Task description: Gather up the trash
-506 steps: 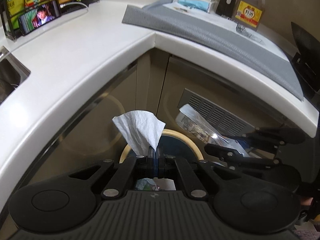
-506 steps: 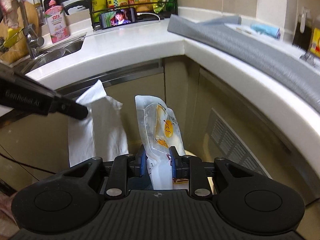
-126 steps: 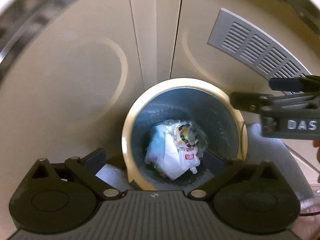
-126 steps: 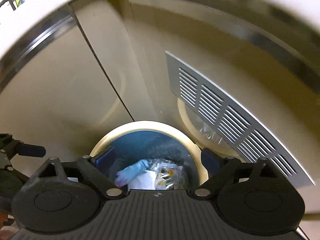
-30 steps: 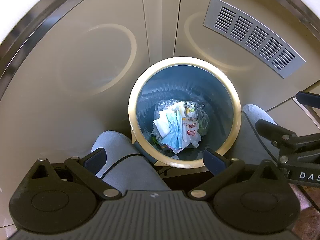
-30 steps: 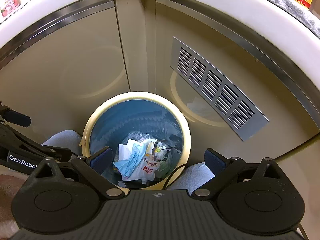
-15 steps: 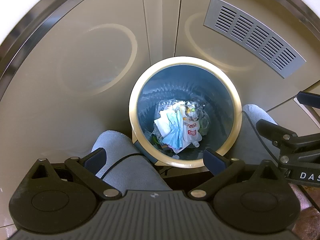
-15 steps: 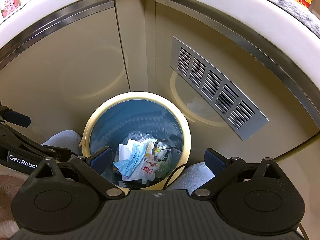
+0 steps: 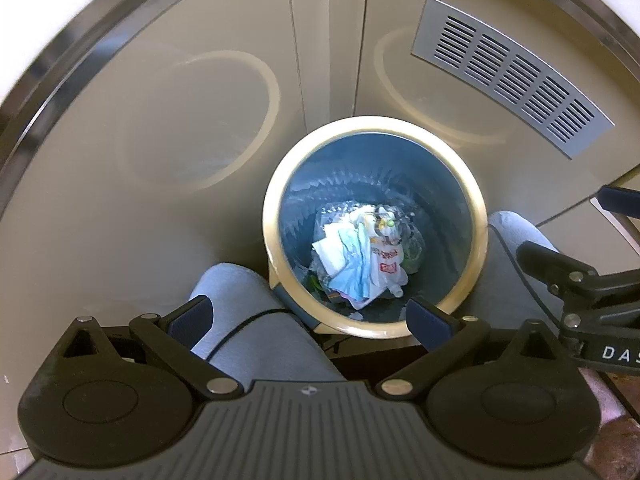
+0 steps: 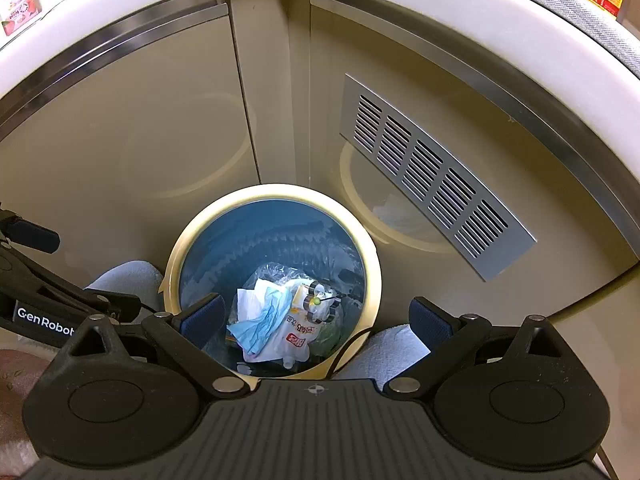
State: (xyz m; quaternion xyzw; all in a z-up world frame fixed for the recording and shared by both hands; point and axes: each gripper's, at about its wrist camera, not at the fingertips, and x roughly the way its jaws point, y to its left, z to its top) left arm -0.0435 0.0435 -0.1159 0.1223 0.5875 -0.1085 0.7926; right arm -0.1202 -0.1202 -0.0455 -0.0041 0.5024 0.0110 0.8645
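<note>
I hold my left gripper (image 9: 308, 318) and right gripper (image 10: 316, 318) above the bin (image 9: 276, 204), both with jaws spread wide and carrying nothing. The trash (image 9: 360, 256) lies at the bottom: a tissue, blue paper, a printed pouch. I judge this drop done, so I should lift both straight up, clear of the rim and my knees (image 9: 256, 320), before seeking more.

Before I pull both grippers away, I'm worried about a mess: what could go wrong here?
1. The round cream-rimmed bin sits wedged between the person's knees; shifting might tip it.
2. A thin black cable crosses the bin's rim near the open right gripper; it could snag.
3. The open left gripper hangs low near that rim and might clip it.
</note>
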